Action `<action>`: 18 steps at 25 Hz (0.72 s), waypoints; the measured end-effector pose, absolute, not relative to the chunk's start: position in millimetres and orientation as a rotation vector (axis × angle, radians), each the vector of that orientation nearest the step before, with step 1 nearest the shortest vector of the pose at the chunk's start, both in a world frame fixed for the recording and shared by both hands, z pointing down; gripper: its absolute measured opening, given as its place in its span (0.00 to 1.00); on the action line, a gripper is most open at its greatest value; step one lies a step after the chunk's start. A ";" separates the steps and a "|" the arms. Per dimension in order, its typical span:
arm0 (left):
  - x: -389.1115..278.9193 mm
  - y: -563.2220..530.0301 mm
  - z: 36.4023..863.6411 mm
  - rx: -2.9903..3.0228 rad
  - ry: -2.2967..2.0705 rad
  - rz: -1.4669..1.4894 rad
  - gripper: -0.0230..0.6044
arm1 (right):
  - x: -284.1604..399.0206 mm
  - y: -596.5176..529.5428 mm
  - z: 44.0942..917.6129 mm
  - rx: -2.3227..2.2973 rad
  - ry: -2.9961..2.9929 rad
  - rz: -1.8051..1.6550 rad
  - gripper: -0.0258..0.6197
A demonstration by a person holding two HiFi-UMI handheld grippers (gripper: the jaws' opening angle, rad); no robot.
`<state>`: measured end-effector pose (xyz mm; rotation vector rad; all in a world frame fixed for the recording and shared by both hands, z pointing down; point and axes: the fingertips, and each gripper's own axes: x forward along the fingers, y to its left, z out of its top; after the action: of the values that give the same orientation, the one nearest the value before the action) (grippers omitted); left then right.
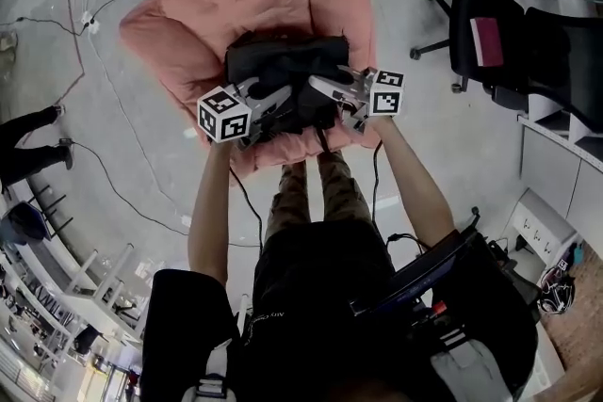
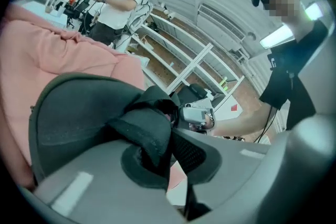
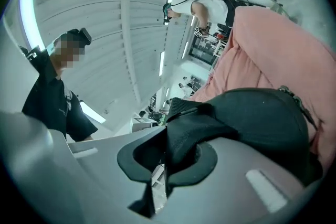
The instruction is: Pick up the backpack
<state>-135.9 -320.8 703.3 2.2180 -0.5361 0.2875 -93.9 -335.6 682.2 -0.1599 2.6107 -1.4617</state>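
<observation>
A black backpack (image 1: pixel 283 61) lies on a pink beanbag chair (image 1: pixel 188 14) in front of the person. My left gripper (image 1: pixel 268 113) holds its near left side and my right gripper (image 1: pixel 325 94) its near right side. In the left gripper view the jaws of the left gripper (image 2: pixel 168 152) are closed on a fold of the black backpack fabric (image 2: pixel 149 128), with the bag's body (image 2: pixel 79 107) bulging to the left. In the right gripper view the right gripper (image 3: pixel 167 157) pinches a fold of the black fabric (image 3: pixel 184 134) and the bag's body (image 3: pixel 262 113) sits to the right.
Black office chairs (image 1: pixel 490 33) stand at the right, with a white cabinet (image 1: pixel 556 155) beyond them. Cables (image 1: pixel 122 184) trail over the floor at the left. Another person (image 2: pixel 123 2) stands behind the beanbag near white shelving (image 2: pixel 184 60).
</observation>
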 end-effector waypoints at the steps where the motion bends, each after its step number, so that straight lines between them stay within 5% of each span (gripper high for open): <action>1: -138.1 -316.4 695.5 2.218 -0.533 0.260 0.08 | -94.3 -330.4 675.9 -0.144 2.603 -1.464 0.10; 8: -163.8 -303.5 645.4 2.123 -0.574 -0.059 0.08 | -109.3 -301.5 635.5 -0.074 2.590 -1.456 0.10; 18: -187.7 -281.3 585.2 2.207 -0.700 -0.114 0.08 | -129.9 -280.5 563.7 -0.027 2.653 -1.324 0.10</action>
<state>-187.7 -281.3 585.2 2.2067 -0.6999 -0.1142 -129.9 -280.5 563.7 -0.0265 2.6532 -1.3243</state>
